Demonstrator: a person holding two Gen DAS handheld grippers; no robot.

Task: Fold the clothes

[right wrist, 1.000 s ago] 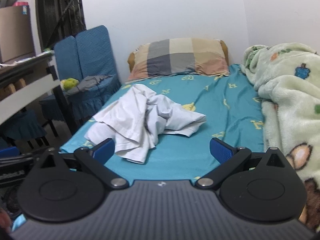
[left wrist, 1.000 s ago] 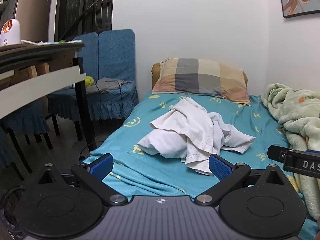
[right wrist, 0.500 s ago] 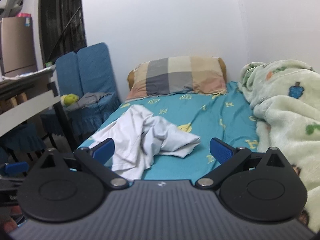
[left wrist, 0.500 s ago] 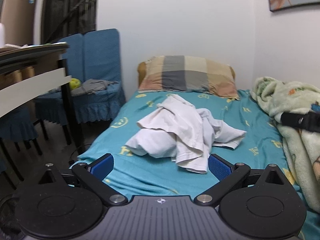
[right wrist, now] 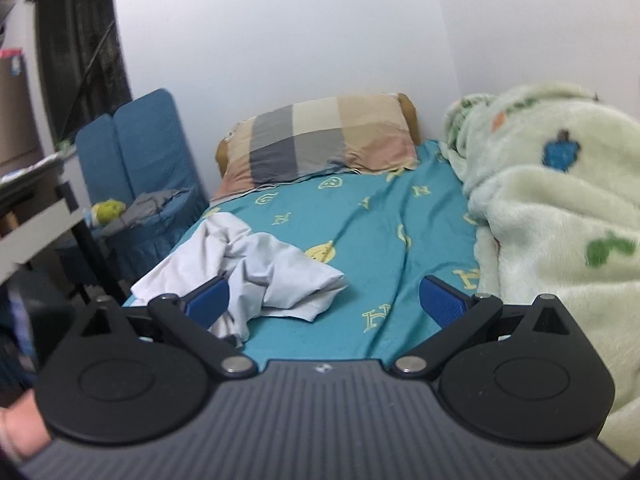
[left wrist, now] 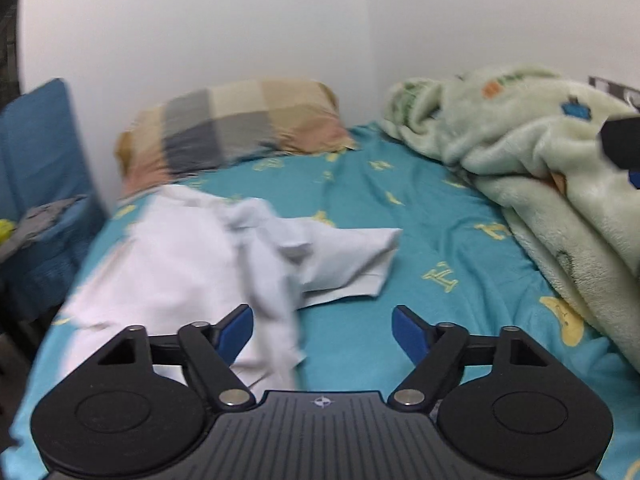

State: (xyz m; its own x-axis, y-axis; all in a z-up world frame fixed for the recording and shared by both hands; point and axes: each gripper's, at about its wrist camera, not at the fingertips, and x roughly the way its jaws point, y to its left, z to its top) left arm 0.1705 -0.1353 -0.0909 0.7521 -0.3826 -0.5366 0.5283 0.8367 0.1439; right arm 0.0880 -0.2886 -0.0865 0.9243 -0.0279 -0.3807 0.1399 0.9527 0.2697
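A crumpled white garment (left wrist: pixel 192 264) lies in a heap on the left half of a bed with a teal sheet (left wrist: pixel 432 232). It also shows in the right wrist view (right wrist: pixel 256 276), on the teal sheet (right wrist: pixel 380 232). My left gripper (left wrist: pixel 322 330) is open and empty, just above the garment's near edge, its left pad over the cloth. My right gripper (right wrist: pixel 324 304) is open and empty, farther back over the foot of the bed, the garment ahead to its left. The right gripper's black tip (left wrist: pixel 620 140) shows at the far right of the left wrist view.
A checked pillow (left wrist: pixel 240 128) lies at the head of the bed by the white wall. A pale green fleece blanket (right wrist: pixel 560 220) is piled along the right side. Blue chairs (right wrist: pixel 140 160) with grey cloth and a desk (right wrist: pixel 28 208) stand left of the bed.
My left gripper has moved forward and swung right, closer to the garment, with motion blur. My right gripper has risen and drifted slightly. Both stayed open; the garment has not moved.
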